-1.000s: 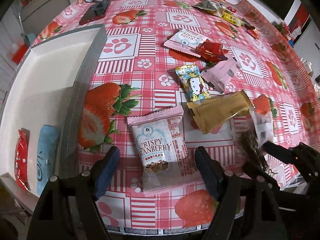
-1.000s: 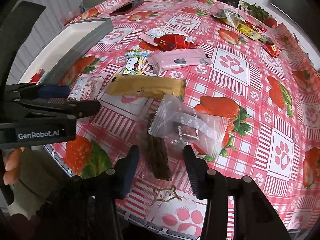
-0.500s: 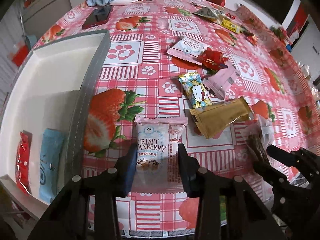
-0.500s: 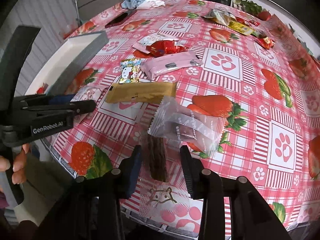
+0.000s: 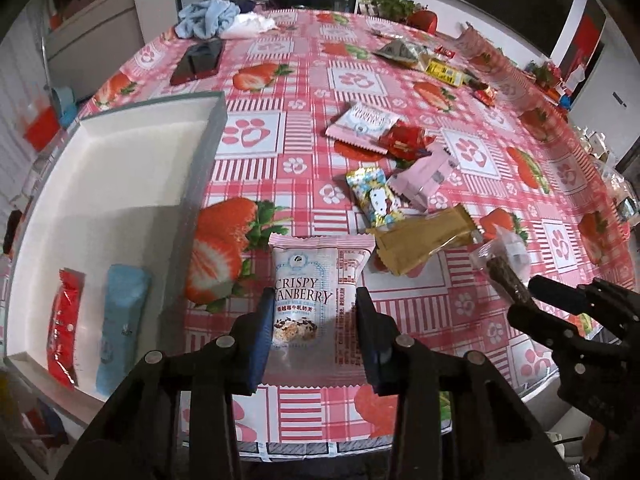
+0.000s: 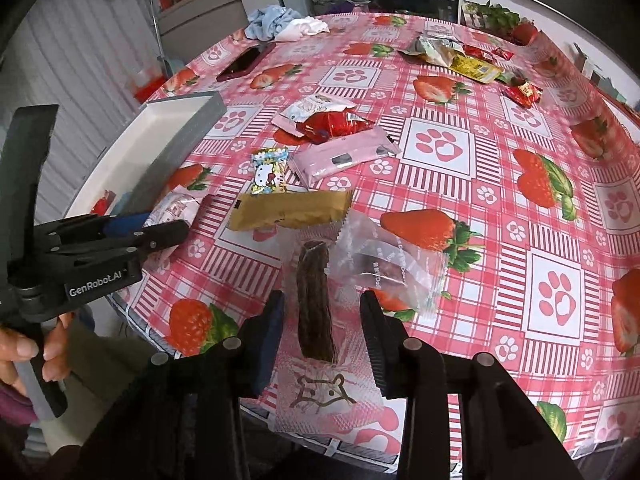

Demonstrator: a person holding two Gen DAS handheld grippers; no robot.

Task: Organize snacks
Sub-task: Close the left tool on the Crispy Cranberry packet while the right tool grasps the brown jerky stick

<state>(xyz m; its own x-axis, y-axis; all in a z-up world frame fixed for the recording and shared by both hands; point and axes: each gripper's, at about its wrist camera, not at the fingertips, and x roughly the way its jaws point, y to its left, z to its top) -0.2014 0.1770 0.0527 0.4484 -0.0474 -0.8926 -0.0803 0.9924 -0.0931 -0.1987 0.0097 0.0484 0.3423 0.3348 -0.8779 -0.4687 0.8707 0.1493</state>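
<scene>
My left gripper [image 5: 315, 328] is shut on the Crispy Cranberry packet [image 5: 316, 280], lifted off the strawberry tablecloth. My right gripper [image 6: 322, 332] is shut on a clear packet with a dark brown bar [image 6: 315, 300], also lifted. The white tray with grey rim [image 5: 200, 160] lies at the left, holding a red packet [image 5: 64, 320] and a blue packet [image 5: 120, 312]. Loose on the table are a gold packet [image 5: 424, 240], a Hello Kitty packet [image 5: 376, 196], a pink packet [image 5: 424, 176], a red packet [image 5: 404, 140] and a clear packet [image 6: 384, 268].
A dark phone [image 5: 198, 62] and a blue cloth [image 5: 208, 16] lie at the far left of the round table. More wrappers [image 6: 452, 54] lie at the far right. The table's front edge [image 5: 320, 448] runs just below both grippers.
Both grippers have closed on their packets and lifted them off the cloth. The views have risen and pulled back from the table.
</scene>
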